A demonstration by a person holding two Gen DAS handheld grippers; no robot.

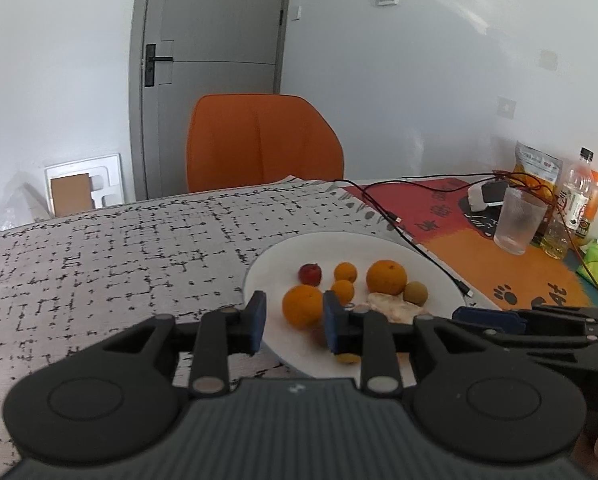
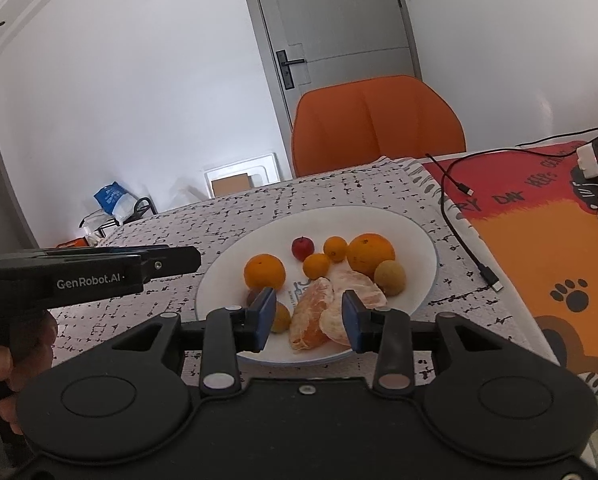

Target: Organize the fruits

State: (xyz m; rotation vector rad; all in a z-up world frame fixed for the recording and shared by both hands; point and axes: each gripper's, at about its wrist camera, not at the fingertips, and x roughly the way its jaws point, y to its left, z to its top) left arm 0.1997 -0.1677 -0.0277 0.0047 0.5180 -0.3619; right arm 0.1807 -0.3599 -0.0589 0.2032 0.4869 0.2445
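On the worktop (image 2: 171,216) the white plate (image 2: 415,236) already carries everything: two big oranges (image 2: 370,253), peeled segments (image 2: 313,314) near, small fruits (image 2: 334,247) behind. No fruit lies off the plate, so the sorting looks nearly done. Right gripper (image 2: 309,316) and left gripper (image 1: 293,322) both gape, holding nothing.
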